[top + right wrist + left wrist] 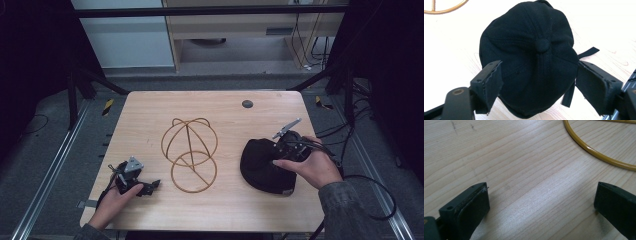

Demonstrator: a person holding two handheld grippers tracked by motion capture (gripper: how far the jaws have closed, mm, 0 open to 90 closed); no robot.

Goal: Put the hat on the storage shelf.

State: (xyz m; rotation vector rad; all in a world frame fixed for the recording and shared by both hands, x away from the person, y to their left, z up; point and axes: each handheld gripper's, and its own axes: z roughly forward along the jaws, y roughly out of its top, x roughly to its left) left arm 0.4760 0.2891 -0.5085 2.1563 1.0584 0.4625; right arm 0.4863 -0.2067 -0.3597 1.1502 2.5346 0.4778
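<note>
So far little of the work looks done: the black cap [263, 165] lies crown-up on the desk [150, 107] toward its right edge, and the gold wire stand [189, 152] sits near the middle of the desk with nothing on it. Judging from how things lie, the job in hand is to pick the cap up and, most likely, set it over the domed stand, so the grasp is the step under way and the carry and placing are all left. The right gripper [537, 82] is over the near side of the cap, its jaws set apart on either side of the crown; in the right gripper view the left pad sits at the fabric's edge and the right pad [596, 86] stands just off the cap beside the back strap [587, 52], so the cap is between the jaws but I judge it not yet pinched. In the high view the same gripper [290, 147] covers the cap's right part. The left gripper [137, 182] rests near the desk's front left corner, well apart from the cap, its jaws wide open over bare wood and holding nothing, with the stand's base ring [596, 155] just ahead of it.
</note>
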